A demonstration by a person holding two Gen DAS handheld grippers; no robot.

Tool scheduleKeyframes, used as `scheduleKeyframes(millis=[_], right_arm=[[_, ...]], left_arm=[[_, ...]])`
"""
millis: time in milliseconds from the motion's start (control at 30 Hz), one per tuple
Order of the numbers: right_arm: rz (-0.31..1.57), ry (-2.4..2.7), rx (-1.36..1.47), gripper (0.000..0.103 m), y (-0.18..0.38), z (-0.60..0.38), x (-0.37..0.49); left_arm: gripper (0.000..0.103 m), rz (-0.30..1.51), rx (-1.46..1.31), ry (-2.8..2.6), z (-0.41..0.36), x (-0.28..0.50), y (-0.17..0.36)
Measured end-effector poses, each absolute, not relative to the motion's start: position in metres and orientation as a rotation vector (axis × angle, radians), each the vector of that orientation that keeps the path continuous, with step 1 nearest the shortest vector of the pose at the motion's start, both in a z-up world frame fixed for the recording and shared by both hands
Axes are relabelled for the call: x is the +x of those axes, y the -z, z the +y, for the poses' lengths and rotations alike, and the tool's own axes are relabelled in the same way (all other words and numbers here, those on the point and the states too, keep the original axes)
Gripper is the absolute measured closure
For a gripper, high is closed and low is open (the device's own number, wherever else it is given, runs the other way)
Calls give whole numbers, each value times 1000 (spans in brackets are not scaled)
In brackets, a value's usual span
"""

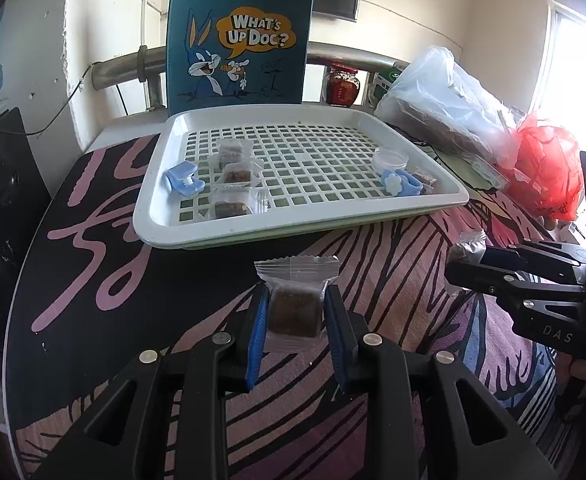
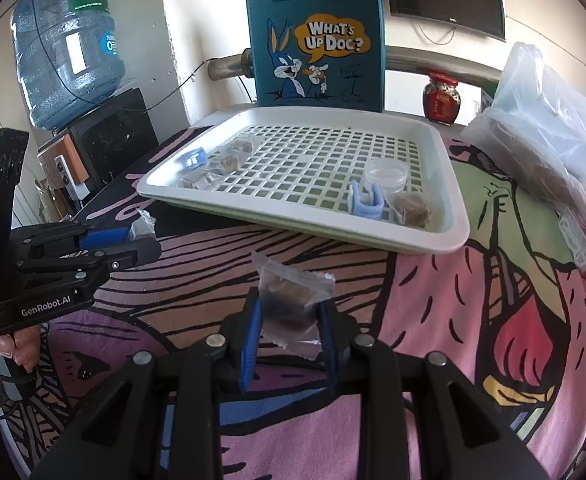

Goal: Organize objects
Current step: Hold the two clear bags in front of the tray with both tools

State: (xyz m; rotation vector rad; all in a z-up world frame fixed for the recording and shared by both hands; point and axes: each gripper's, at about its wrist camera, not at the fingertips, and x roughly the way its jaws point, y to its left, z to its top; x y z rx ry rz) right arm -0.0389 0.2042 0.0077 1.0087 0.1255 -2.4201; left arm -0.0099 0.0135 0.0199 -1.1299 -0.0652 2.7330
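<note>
My left gripper (image 1: 296, 300) is shut on a clear-wrapped brown cake (image 1: 295, 310), held above the patterned tablecloth in front of the white slotted tray (image 1: 253, 236). In the right wrist view my right gripper (image 2: 289, 302) is shut on a clear packet of brown pieces (image 2: 289, 292), also short of the tray (image 2: 301, 232). Each gripper shows at the side of the other's view: the right one (image 1: 463, 270) with its packet (image 1: 469, 244), the left one (image 2: 147, 242) with its cake (image 2: 143, 224). The tray's left side holds wrapped cakes (image 1: 233, 176) and a blue clip (image 1: 183, 182). Its right corner holds a clear round box (image 1: 391, 158), a blue flower clip (image 1: 399, 186) and another packet (image 2: 411, 208).
A teal cartoon tote bag (image 1: 239, 40) stands behind the tray against a metal pipe. A red-lidded jar (image 1: 341, 84), a bulky clear plastic bag (image 1: 445, 100) and a red bag (image 1: 545, 168) crowd the right. A water jug (image 2: 65, 48) stands at the left on a black cabinet.
</note>
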Motion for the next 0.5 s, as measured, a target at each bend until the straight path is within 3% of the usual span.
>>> scheduleKeyframes(millis=[500], right_arm=[[145, 2388, 1050, 77, -2, 199, -41]], left_arm=[[76, -84, -1146, -2725, 11, -12, -18]])
